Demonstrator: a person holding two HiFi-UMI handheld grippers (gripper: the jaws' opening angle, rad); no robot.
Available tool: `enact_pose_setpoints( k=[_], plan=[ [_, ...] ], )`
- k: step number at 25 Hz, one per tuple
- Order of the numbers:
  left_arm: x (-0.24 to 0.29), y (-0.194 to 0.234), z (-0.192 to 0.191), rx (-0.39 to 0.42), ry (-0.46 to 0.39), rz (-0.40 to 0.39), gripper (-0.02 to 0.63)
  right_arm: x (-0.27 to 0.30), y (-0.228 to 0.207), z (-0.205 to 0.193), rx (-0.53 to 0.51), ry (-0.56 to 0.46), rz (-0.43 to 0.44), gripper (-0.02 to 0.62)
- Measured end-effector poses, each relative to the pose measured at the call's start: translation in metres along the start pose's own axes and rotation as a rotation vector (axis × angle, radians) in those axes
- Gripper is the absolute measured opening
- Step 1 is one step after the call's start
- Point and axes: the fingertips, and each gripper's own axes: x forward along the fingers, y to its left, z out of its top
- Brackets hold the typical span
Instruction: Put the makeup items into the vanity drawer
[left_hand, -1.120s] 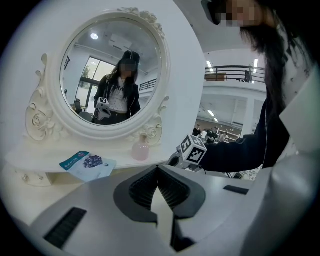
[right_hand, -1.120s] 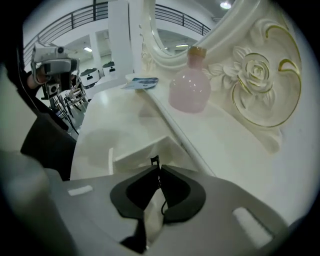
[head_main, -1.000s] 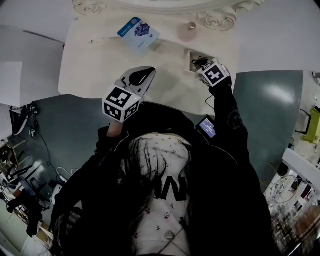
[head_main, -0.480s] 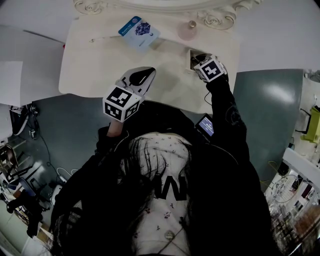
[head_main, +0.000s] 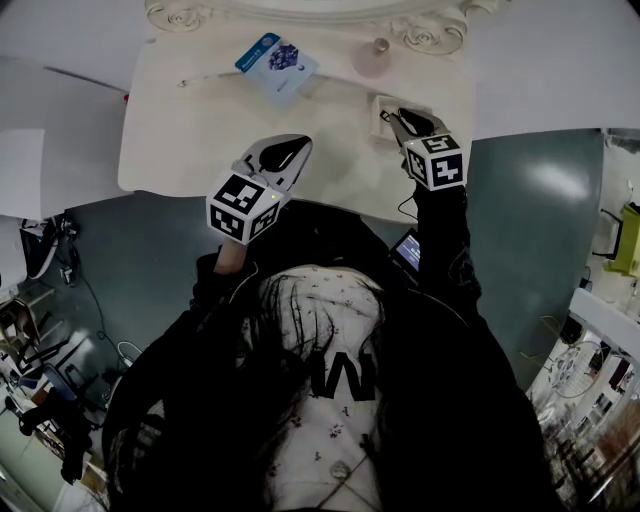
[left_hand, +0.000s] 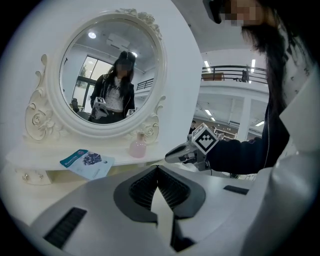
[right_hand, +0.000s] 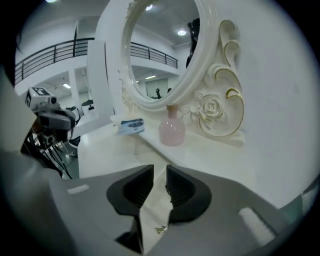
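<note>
On the white vanity top (head_main: 200, 130), a blue packet (head_main: 275, 62) lies near the mirror. A pink bottle (head_main: 373, 58) stands to its right and a thin stick-like item (head_main: 205, 78) lies to its left. The small drawer (head_main: 383, 104) is open at the right side; what it holds is hidden. My right gripper (head_main: 402, 118) hovers just over the drawer's front, jaws a narrow gap apart with nothing between them (right_hand: 160, 172). My left gripper (head_main: 290, 150) hangs over the table's front edge, jaws closed and empty (left_hand: 158, 169). The packet (left_hand: 87, 162) and bottle (left_hand: 138, 146) also show in the left gripper view.
The round carved mirror (left_hand: 107, 75) rises behind the table top. A white wall flanks the vanity and grey-green floor (head_main: 540, 230) lies to its right. A small gold piece (right_hand: 161, 230) shows below the right gripper's jaws. A phone-like device (head_main: 408, 252) hangs at the person's chest.
My right gripper went deeper into the drawer, then drew back out toward the person. The left gripper has stayed where it was.
</note>
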Motion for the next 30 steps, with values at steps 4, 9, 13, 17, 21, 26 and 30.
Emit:
enact_pose_setpoints(
  k=[4,9,13,17,21,26,30],
  plan=[
    [0.0,-0.004,-0.003,0.013,0.013,-0.037,0.0,-0.026,0.035,0.015,0.015,-0.093,0.003,0.089],
    [-0.001,-0.009,-0.007,0.039,0.034,-0.102,-0.001,-0.043,0.079,0.017,0.049,-0.151,0.001,0.087],
    [-0.003,-0.013,-0.012,0.071,0.058,-0.17,-0.002,-0.047,0.105,0.009,0.1,-0.165,-0.02,0.086],
    [-0.006,-0.014,-0.017,0.103,0.079,-0.239,-0.001,-0.051,0.121,0.004,0.156,-0.183,-0.061,0.083],
    [-0.009,-0.013,-0.019,0.123,0.09,-0.284,-0.001,-0.057,0.131,0.002,0.21,-0.203,-0.101,0.057],
    [-0.013,-0.022,-0.02,0.128,0.079,-0.299,0.0,-0.067,0.142,-0.005,0.199,-0.194,-0.094,0.057],
    [-0.019,-0.028,-0.022,0.116,0.064,-0.258,0.0,-0.073,0.152,-0.001,0.151,-0.21,-0.048,0.057]
  ],
)
